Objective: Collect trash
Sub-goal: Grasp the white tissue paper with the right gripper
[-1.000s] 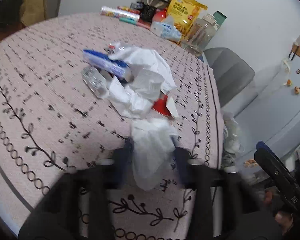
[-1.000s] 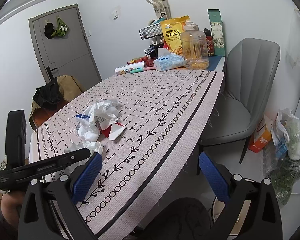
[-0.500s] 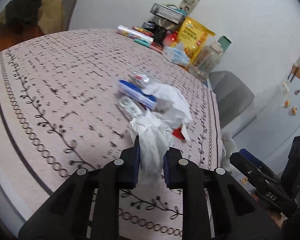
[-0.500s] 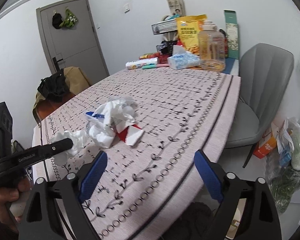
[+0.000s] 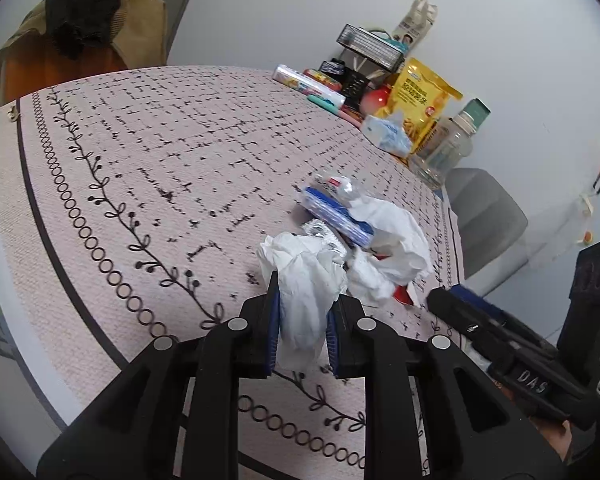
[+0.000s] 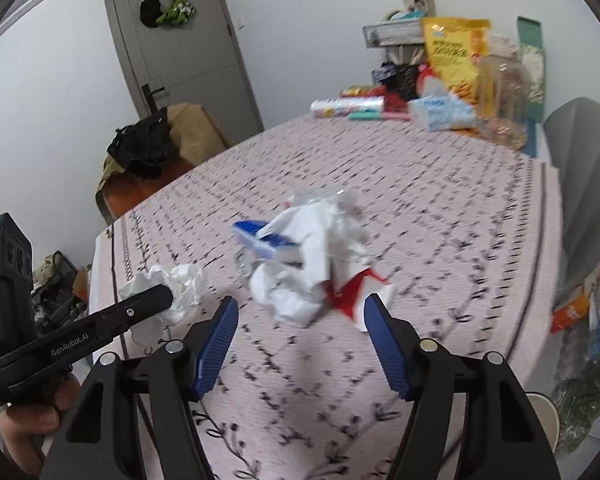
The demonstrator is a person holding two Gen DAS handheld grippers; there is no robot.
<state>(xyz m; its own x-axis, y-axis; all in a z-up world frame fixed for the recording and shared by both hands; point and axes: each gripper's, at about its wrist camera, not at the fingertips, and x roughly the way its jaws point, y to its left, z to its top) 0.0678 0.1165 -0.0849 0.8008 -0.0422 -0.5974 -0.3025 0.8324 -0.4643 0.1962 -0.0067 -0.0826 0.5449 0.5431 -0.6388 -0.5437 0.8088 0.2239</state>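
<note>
My left gripper (image 5: 302,292) is shut on a crumpled white tissue (image 5: 304,276) and holds it above the patterned tablecloth (image 5: 148,160). The tissue also shows in the right wrist view (image 6: 176,284), at the left gripper's tip. A trash pile (image 6: 308,256) lies mid-table: white crumpled paper, a blue-and-white packet (image 6: 266,242), a red-and-white wrapper (image 6: 360,286) and clear plastic. The pile sits just behind the held tissue in the left wrist view (image 5: 380,240). My right gripper (image 6: 300,312) is open and empty, just in front of the pile.
Groceries stand at the table's far end: a yellow snack bag (image 6: 456,56), a clear jug (image 6: 500,100), a tissue pack (image 6: 440,114) and a wire basket (image 5: 370,46). A grey chair (image 6: 588,184) stands right of the table; a chair with dark clothes (image 6: 148,148) stands left.
My left gripper closed on the white tissue and lifted it off the cloth, drawing back from the pile. My right gripper moved in closer, facing the pile.
</note>
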